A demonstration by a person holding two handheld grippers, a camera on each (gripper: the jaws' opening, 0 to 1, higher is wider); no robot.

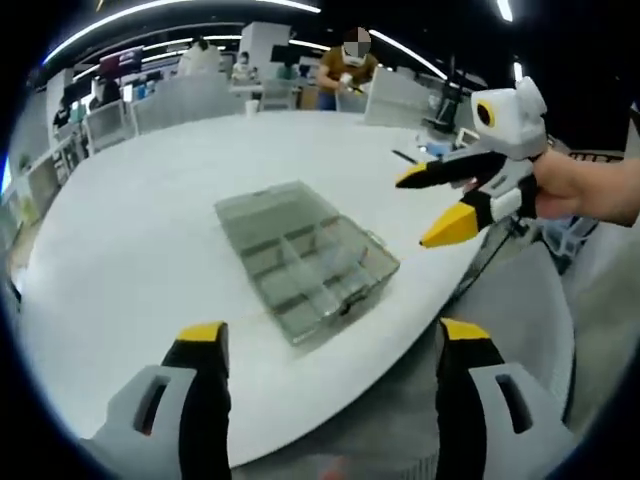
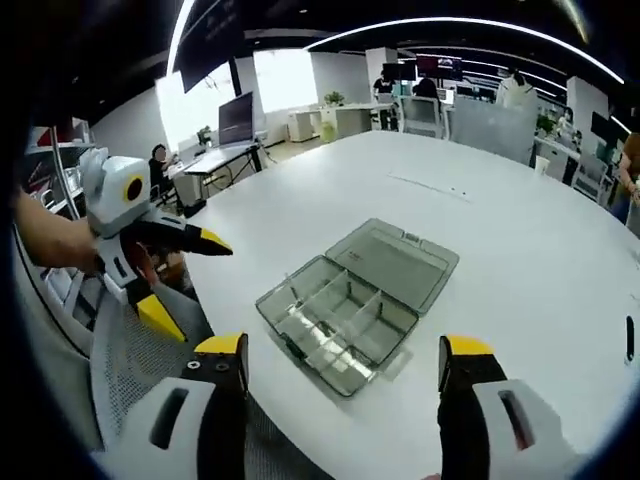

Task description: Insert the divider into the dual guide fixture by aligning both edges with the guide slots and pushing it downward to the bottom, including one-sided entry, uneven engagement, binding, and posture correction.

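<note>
**Both grippers spread and empty over the open box near the table edge**

Left gripper view: the left gripper hangs with its fingers wide apart, holding nothing. Ahead of them the clear compartment box lies open on the white table, lid folded back flat, close to the near rim. The right gripper comes in from the right, off the table's edge, fingers parted and empty. A separate loose divider cannot be made out; thin partitions stand inside the tray, too small to tell seated from loose.

Right gripper view: the right gripper is likewise spread wide and empty, the box just beyond its fingertips. The left gripper shows at the left, above a mesh chair, open.

Risks, as I judge them: the box is light and near the rim, so a one-sided push on a binding divider could slide or tip it off. The clear plastic hides slot edges, inviting skewed entry. Room is generous across the table beyond the box; the chair crowds the near side.
</note>
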